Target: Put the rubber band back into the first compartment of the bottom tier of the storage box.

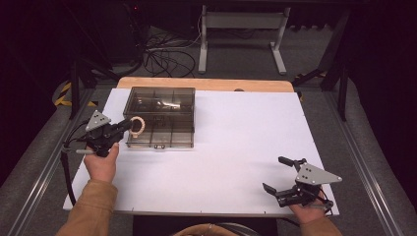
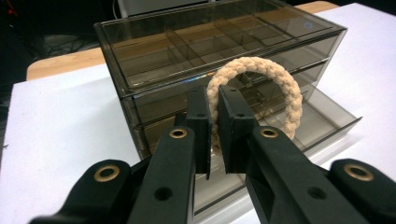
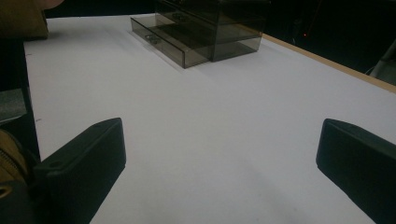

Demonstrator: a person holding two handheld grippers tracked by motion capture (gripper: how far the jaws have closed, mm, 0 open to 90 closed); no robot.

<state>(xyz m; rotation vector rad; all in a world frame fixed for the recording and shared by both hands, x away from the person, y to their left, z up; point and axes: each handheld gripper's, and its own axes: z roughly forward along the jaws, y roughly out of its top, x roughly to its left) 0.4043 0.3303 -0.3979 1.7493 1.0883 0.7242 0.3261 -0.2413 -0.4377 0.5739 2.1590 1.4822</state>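
From the high view: left gripper (image 1: 129, 124) at the left side of the white table (image 1: 236, 147), jaws pinched on a beige braided rope ring (image 1: 138, 126), held just off the front left corner of the smoky see-through drawer box (image 1: 160, 116). Ring upright, close to the box's front face, above the pulled-out bottom drawer (image 1: 160, 144). Box standing toward the table's far left, wooden edge (image 1: 206, 84) showing behind it. Right gripper (image 1: 281, 173) well apart, near the front right corner of the table, jaws spread wide with nothing between them, resting low over the bare white surface. Tan sleeve (image 1: 91, 209) reaching in from the bottom left. From the left gripper view: both black jaws pressed together on the near side of the rope ring (image 2: 256, 91), cord caught between the pads, rest of the loop rising up and to the right in front of the drawer box (image 2: 219, 51). Divided compartments visible through the box's clear lid. Bottom drawer (image 2: 322, 123) drawn out toward the camera, directly beneath the ring; whether ring and drawer touch, impossible to say. From the right gripper view: two black jaws standing far apart at the lower corners, only white table (image 3: 210, 121) between them. Drawer box (image 3: 210, 28) far off at the top, its low drawer (image 3: 166, 39) sticking out to the left.
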